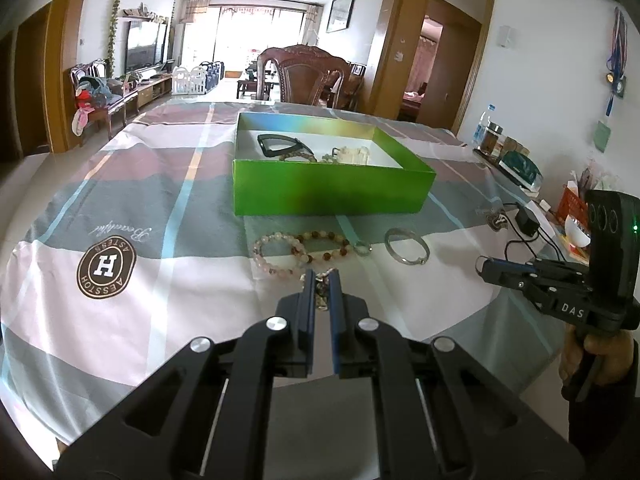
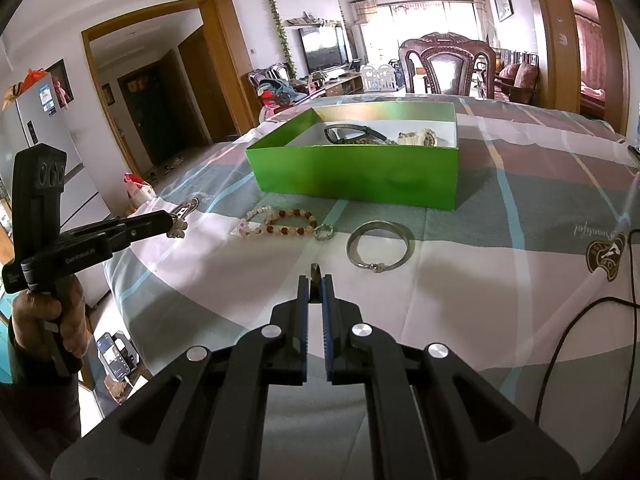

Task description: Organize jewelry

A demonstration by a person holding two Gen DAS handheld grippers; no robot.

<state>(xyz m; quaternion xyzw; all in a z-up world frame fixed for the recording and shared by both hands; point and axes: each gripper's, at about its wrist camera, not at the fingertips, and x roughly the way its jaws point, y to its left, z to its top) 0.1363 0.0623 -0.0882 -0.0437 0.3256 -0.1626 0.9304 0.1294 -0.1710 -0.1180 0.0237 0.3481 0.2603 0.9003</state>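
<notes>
An open green box (image 1: 332,188) stands mid-table and holds a black bangle (image 1: 280,145), a bead bracelet and a pale bracelet. In front of it lie two beaded bracelets (image 1: 262,260), a small silver ring (image 1: 368,249) and a silver bangle (image 1: 404,262). My left gripper (image 1: 322,278) hovers just before the beads, shut on a small silver charm piece (image 1: 320,294), which also shows in the right wrist view (image 2: 178,229). My right gripper (image 2: 316,278) hangs near the bangle (image 2: 378,267), shut on a small ring (image 1: 479,265) that pokes out of its tips.
A checked tablecloth (image 1: 160,200) covers the table. A charger and black cables (image 1: 526,220) lie at the right edge, beside bottles, jars and boxes (image 1: 492,136). A carved wooden chair (image 1: 308,72) stands behind the box. A person's hand (image 2: 44,320) holds the left gripper's handle.
</notes>
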